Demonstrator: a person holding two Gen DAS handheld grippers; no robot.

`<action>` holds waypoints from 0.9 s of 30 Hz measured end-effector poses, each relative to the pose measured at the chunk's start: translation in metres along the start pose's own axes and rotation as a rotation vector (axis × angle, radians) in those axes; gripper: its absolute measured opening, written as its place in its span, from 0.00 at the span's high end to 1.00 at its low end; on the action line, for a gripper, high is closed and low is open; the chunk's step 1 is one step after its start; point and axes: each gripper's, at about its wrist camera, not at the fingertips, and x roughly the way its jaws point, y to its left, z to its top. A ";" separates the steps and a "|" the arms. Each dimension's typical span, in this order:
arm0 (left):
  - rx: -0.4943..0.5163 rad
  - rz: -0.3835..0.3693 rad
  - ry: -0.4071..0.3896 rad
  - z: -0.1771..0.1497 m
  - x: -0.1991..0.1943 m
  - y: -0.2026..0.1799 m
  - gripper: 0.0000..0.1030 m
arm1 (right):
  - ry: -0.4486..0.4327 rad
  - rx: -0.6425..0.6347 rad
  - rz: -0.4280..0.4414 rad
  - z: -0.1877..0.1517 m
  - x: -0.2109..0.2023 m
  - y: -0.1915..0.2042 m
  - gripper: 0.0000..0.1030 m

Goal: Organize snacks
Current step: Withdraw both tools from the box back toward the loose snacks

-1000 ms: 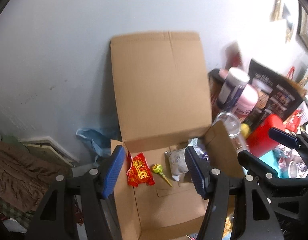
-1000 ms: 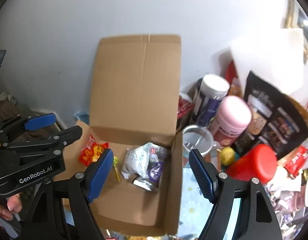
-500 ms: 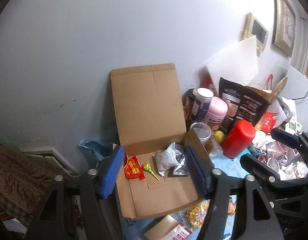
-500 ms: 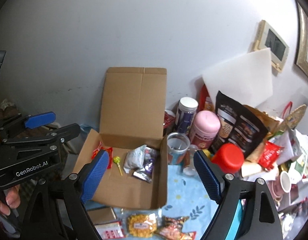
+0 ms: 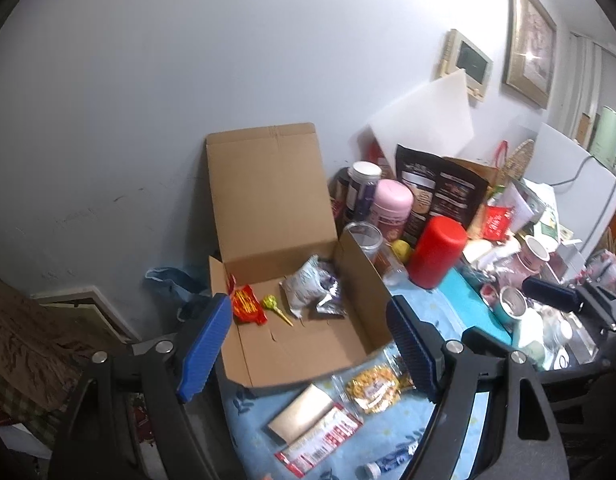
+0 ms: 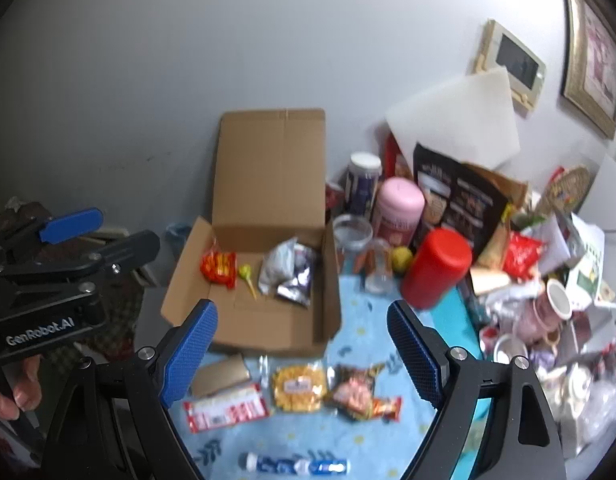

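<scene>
Both tongs (image 5: pixel 309 346) (image 6: pixel 304 350) retreated from box (image 5: pixel 300 344) (empty, widening)

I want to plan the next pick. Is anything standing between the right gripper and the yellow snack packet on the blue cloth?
Nothing visible does. The right gripper is open and empty, and the yellow snack packet lies uncovered just beyond its fingertips, before the cardboard box.

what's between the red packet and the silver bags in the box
A green lollipop on a yellow stick lies between the red packet and the silver bags on the box floor, clearest in the right wrist view.
</scene>
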 end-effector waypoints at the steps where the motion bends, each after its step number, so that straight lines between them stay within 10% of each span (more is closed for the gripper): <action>1: 0.001 -0.006 0.004 -0.005 -0.002 -0.001 0.23 | 0.007 0.004 -0.002 -0.004 -0.001 0.000 0.15; 27: -0.040 -0.125 0.230 -0.130 0.014 -0.012 0.23 | 0.280 0.121 0.015 -0.143 0.028 0.003 0.15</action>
